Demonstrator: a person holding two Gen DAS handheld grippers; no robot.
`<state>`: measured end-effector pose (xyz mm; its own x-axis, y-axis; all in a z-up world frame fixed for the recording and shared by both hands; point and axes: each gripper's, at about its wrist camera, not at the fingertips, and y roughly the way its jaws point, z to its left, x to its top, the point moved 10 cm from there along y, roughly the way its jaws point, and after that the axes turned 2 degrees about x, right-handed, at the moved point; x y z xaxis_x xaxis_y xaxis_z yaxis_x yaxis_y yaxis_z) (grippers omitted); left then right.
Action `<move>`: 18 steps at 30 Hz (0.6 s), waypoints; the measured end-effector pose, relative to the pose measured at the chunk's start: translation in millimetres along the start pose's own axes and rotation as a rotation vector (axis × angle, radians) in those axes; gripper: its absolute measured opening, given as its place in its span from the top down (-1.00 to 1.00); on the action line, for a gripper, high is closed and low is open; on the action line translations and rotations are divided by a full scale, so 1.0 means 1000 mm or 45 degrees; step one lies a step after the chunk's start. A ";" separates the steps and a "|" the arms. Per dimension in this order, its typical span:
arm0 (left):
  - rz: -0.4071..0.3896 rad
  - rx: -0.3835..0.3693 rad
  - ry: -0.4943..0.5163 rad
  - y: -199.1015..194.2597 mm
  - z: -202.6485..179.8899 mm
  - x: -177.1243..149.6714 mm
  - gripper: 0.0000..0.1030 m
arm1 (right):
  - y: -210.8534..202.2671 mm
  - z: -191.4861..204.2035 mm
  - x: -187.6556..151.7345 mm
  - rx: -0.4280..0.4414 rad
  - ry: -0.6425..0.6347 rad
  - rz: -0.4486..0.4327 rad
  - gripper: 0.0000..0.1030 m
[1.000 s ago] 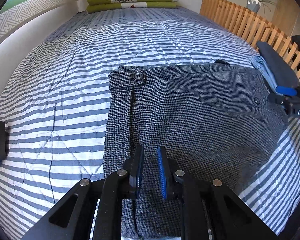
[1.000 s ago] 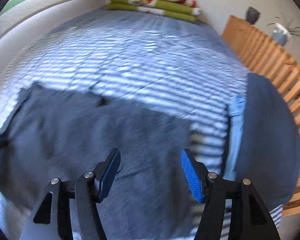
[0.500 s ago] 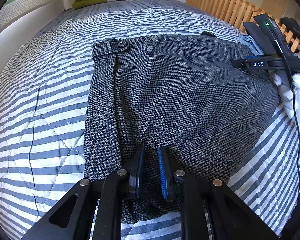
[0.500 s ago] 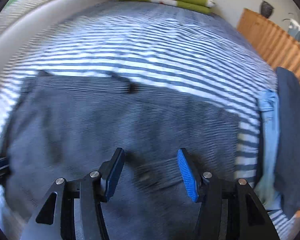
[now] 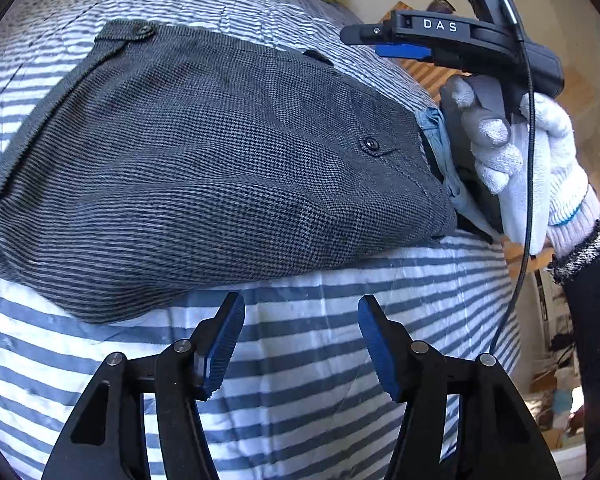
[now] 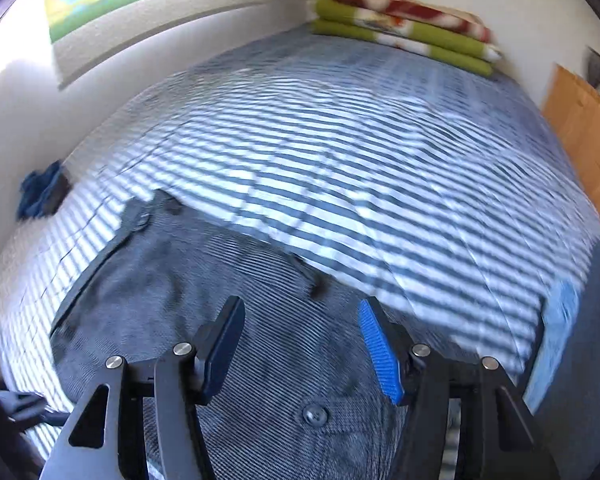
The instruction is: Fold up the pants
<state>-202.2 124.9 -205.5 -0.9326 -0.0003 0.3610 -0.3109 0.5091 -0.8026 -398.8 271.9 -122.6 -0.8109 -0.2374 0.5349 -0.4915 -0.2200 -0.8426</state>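
Folded grey houndstooth pants [image 5: 204, 168] lie flat on a blue-and-white striped quilt [image 5: 308, 320], near its edge. Left gripper [image 5: 300, 344] over bare stripes just off the pants, jaws opening, nothing between them. Right gripper [image 6: 302, 344], held by a white-gloved hand [image 5: 528, 168], above the pants, jaws opening, nothing between them. Green-red blankets [image 6: 404, 36] stacked at far wall. Wooden slatted rail [image 6: 584, 140] on the right. No containers seen.

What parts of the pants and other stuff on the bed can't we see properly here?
- Pants: left wrist view's left edge cuts them off; folded, so underneath is hidden.
- Pants in the right wrist view: blurred, weave lost; the right gripper covers their near part.
- Blue clothes: mostly behind the pants and gloved hand.
- Dark blue bundle: too blurred to name.
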 end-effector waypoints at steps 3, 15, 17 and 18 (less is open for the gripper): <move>-0.017 -0.070 -0.229 0.020 0.001 0.006 -0.25 | 0.022 0.018 0.011 -0.027 -0.206 0.068 -0.23; -0.224 -0.002 -0.422 0.034 0.005 0.035 -0.21 | 0.122 0.037 0.011 0.082 -0.532 0.341 -0.30; -0.244 0.014 -0.436 0.037 0.008 0.037 0.09 | 0.134 0.037 0.005 0.118 -0.567 0.386 -0.37; -0.256 0.009 -0.440 0.039 0.008 0.037 0.14 | 0.138 0.038 0.004 0.163 -0.554 0.398 -0.37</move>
<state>-250.3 138.2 -227.0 -0.8595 -0.3896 0.3308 -0.4934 0.4635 -0.7360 -458.3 205.0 -234.7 -0.6925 -0.6731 0.2597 -0.1839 -0.1834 -0.9657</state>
